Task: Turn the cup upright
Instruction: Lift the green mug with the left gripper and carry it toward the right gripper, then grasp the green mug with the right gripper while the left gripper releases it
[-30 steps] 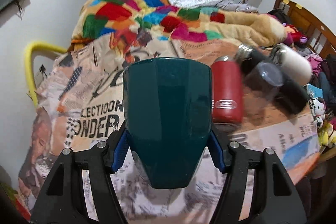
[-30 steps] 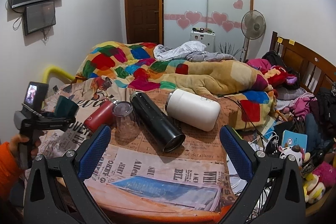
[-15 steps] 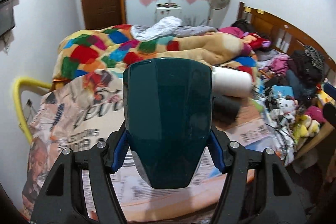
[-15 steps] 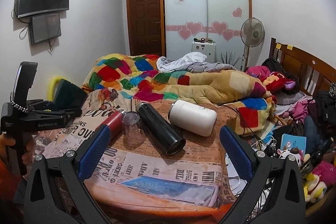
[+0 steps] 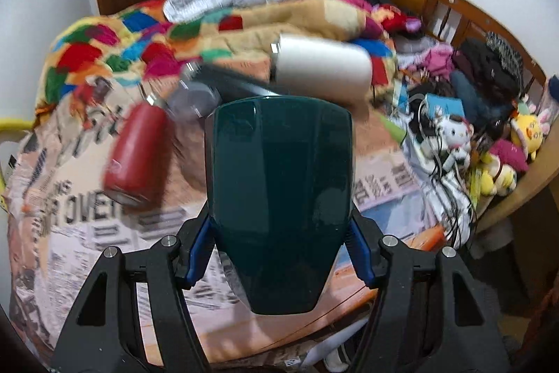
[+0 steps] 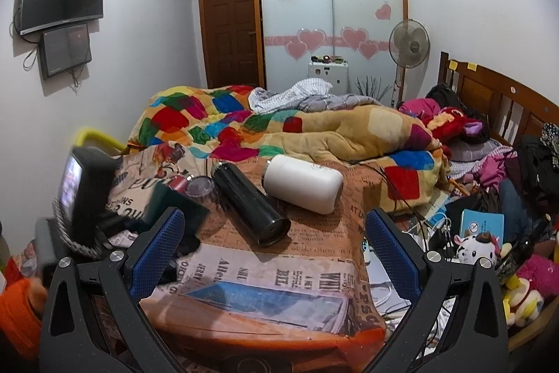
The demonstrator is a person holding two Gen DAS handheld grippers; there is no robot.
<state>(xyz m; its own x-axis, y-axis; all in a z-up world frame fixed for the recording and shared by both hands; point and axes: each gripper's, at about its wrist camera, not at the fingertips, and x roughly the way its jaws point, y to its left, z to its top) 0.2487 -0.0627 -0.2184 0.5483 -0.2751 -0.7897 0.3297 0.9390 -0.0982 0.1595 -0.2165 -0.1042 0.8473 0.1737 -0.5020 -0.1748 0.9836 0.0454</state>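
My left gripper [image 5: 279, 250] is shut on a dark teal cup [image 5: 279, 191], held above the newspaper-covered table [image 5: 80, 233]. The cup fills the middle of the left wrist view, its wider end pointing away from me. In the right wrist view the same teal cup [image 6: 171, 208] and the left gripper's handle with its small screen [image 6: 80, 187] show at the left, low over the table. My right gripper [image 6: 276, 247] is open and empty, held back above the table's near edge [image 6: 265, 327].
On the table lie a red bottle [image 5: 136, 152], a clear upside-down cup [image 6: 201, 187], a black flask [image 6: 249, 208] and a white flask [image 6: 304, 182]. A colourful blanket [image 6: 279, 128] lies behind. Toys and cables [image 6: 482, 243] clutter the right side.
The left gripper with the teal cup has swung right and come down closer to the table. The right gripper has stayed open and risen slightly.
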